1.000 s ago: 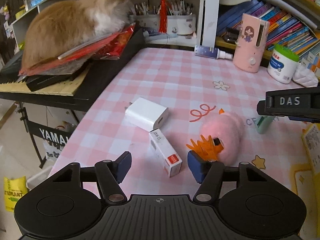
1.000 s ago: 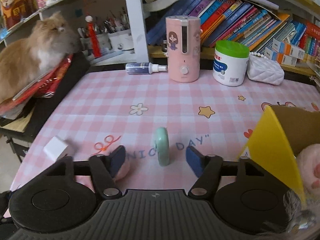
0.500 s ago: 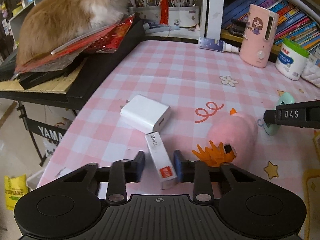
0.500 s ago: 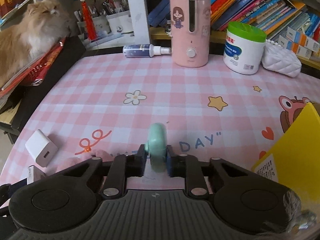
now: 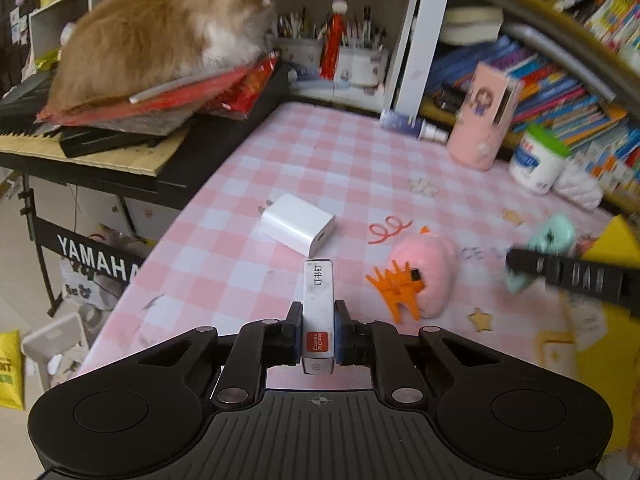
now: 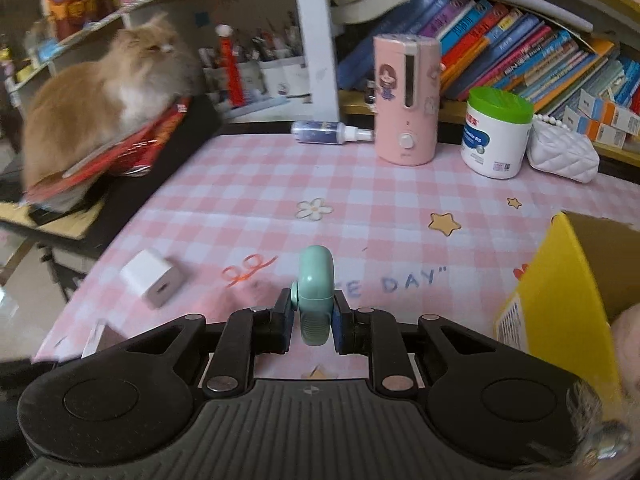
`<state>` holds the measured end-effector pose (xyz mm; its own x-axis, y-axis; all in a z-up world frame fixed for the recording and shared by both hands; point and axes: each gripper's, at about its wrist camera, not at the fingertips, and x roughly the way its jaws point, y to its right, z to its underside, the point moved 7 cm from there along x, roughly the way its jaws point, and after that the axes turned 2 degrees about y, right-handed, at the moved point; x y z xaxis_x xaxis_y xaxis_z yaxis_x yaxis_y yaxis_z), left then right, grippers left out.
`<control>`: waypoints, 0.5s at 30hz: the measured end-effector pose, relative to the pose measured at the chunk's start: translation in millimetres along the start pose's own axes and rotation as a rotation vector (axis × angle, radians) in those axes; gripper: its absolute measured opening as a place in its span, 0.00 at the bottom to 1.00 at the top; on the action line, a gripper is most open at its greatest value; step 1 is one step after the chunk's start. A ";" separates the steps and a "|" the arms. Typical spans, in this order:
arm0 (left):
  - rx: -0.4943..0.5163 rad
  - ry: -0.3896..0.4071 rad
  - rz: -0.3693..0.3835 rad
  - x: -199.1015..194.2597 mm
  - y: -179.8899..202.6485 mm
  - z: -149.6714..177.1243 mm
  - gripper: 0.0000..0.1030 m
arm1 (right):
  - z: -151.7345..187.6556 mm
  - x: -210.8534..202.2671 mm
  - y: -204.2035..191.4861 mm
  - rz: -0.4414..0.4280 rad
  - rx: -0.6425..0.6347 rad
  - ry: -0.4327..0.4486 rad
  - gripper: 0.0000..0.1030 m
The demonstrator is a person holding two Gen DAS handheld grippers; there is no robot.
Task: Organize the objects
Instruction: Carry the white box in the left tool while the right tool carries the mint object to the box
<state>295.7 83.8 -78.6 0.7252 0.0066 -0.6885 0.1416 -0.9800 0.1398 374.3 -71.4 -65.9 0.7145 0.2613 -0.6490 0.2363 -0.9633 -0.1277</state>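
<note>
My left claw [image 5: 318, 330] is closing on the staple box [image 5: 318, 312], pads pressing its long sides; its long axis points away from me over the pink checked surface [image 5: 320, 160], the top printed "订书钉" above a red label. My right claw [image 6: 311, 318] is clamped on the mint gadget [image 6: 315, 292], held on edge above "DAY". "YAMAHA" marks the keyboard stand [image 5: 94, 256] at left.

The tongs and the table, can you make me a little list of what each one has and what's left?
left tongs: closing on the white staple box
right tongs: shut on the mint green gadget
left on table: white charger, pink plush toy
yellow box: at the right edge, open
cat: sitting on the keyboard pile
</note>
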 end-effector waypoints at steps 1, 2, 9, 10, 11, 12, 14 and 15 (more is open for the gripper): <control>-0.006 0.009 0.010 -9.0 -1.6 0.2 0.13 | 3.3 -8.7 -2.6 -0.010 -0.012 0.003 0.17; -0.011 0.017 0.020 -17.1 -2.8 1.1 0.13 | 8.0 -18.6 -5.3 -0.018 -0.031 0.007 0.17; -0.010 0.061 0.046 -64.6 -11.7 16.0 0.13 | 42.6 -70.0 -13.3 -0.035 -0.047 -0.017 0.17; -0.013 0.065 0.048 -69.7 -13.7 18.7 0.13 | 47.5 -77.0 -15.4 -0.036 -0.053 -0.017 0.17; -0.014 0.068 0.050 -74.8 -15.2 21.2 0.13 | 52.5 -84.6 -17.6 -0.035 -0.065 -0.013 0.17; -0.014 0.070 0.052 -80.2 -16.6 24.1 0.13 | 57.2 -91.0 -19.9 -0.033 -0.076 -0.008 0.17; -0.013 0.076 0.061 -92.9 -18.4 32.4 0.13 | 65.8 -103.5 -24.4 -0.031 -0.091 0.000 0.17; -0.012 0.075 0.068 -98.0 -18.6 36.8 0.13 | 69.2 -108.3 -25.9 -0.030 -0.087 0.002 0.17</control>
<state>197.2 94.0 -39.8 0.7816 -0.0446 -0.6221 0.0979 -0.9763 0.1931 245.2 -79.0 -44.2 0.7071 0.2904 -0.6447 0.3141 -0.9459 -0.0816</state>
